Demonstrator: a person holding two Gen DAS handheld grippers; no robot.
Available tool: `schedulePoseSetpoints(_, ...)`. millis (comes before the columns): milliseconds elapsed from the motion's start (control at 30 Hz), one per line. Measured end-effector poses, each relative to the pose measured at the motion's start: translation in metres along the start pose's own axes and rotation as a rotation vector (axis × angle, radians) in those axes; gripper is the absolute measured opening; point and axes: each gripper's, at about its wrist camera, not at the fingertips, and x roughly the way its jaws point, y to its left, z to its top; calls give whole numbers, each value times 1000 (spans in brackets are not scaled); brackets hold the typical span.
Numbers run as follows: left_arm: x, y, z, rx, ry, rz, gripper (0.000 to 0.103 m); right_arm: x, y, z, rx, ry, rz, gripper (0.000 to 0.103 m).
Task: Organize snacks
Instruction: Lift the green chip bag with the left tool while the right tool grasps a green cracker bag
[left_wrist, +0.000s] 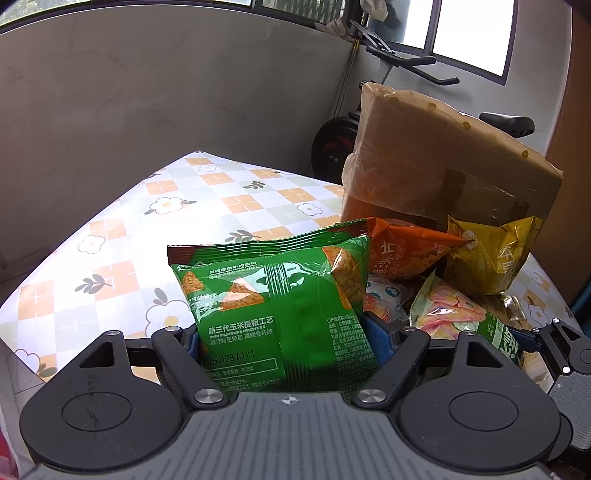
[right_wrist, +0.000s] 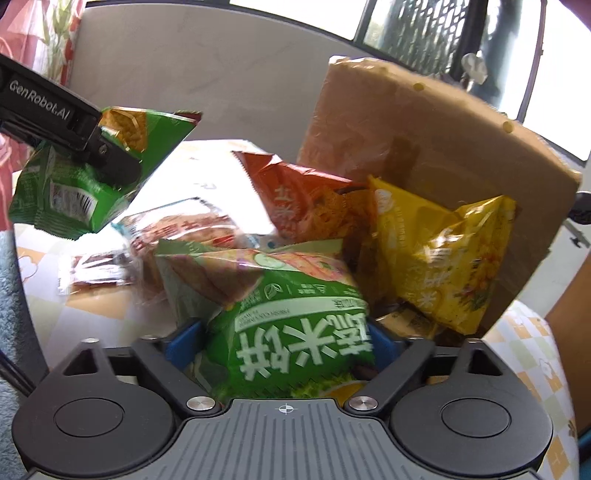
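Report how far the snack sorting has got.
Nothing looks sorted yet. In hand: the left tongs grip a green chip bag, lifted clear; the right tongs straddle a green rice-cracker bag. Left: orange bag, yellow bag, clear-wrapped snacks heaped against the brown bag.

Each camera sits on its gripper and looks forward and downward along the fingers, very near the snacks. Both views share the brown bag (left_wrist: 443, 166) (right_wrist: 424, 147), the yellow packet (left_wrist: 491, 254) (right_wrist: 443, 258) and the table (left_wrist: 147, 221) (right_wrist: 528, 332).
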Motion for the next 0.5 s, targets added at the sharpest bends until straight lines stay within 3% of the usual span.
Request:
schedulePoseSetpoints(233, 0, -3, 0, 13, -7, -2, 82, -13, -13, -4, 71, -26, 15, 71)
schedulePoseSetpoints(500, -4, 1, -2, -11, -21, 12, 82, -33, -20, -4, 121, -79, 42, 69)
